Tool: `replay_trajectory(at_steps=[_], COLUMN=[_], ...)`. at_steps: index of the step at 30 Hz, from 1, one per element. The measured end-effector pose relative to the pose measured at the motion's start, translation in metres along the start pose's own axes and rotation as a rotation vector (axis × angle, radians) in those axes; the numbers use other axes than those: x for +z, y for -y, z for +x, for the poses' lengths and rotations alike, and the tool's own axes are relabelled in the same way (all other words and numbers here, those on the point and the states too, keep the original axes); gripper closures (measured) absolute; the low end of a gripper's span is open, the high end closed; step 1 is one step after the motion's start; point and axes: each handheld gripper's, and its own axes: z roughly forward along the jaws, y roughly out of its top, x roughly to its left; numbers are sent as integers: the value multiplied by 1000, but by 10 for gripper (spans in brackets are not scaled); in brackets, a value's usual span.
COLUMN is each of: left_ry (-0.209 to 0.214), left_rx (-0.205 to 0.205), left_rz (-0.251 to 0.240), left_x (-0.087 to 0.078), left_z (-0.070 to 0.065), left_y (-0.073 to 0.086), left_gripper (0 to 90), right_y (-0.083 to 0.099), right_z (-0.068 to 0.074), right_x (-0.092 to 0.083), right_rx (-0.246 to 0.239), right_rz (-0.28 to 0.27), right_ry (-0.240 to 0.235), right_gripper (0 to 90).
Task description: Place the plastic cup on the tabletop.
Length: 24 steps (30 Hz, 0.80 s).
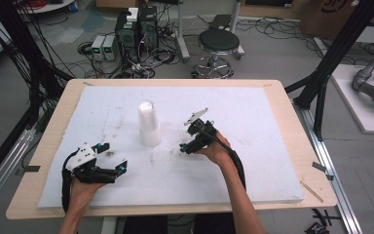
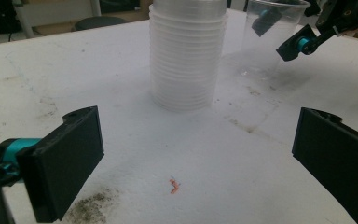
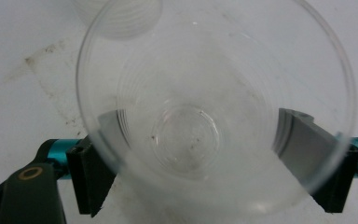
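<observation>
- right gripper: jaws spread either side of a single clear cup, not visibly pressing it (thin, ribbed, see-through).
- Cup stands upright on the white surface, mouth up, long axis vertical, just beside the cup stack.
- left gripper: jaws wide apart, nothing between, near the front-left of the surface.

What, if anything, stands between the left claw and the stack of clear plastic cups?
Nothing visible. Bare white foam board lies between the open left claw and the cup stack. The single clear cup stands off to the side, at the right claw.
</observation>
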Motion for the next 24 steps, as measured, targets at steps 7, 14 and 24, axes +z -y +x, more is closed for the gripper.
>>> replay_trajectory(at_steps=[7,14,24], left_ry=[-6,0,3], left_rx=[-5,-19,-34], left_rz=[-22,-51,-80], left_x=[-2,-5,-7], left_z=[0,2,3], left_y=[1,2,4], left_gripper=[18,18,18], right_y=[29,72,129], right_z=[4,6,-4], right_x=[-27,-55,-72], right_rx=[41,81,140], right_rz=[-130,-284,-450], right_ry=[24,33,65], right_gripper=[167,167,168])
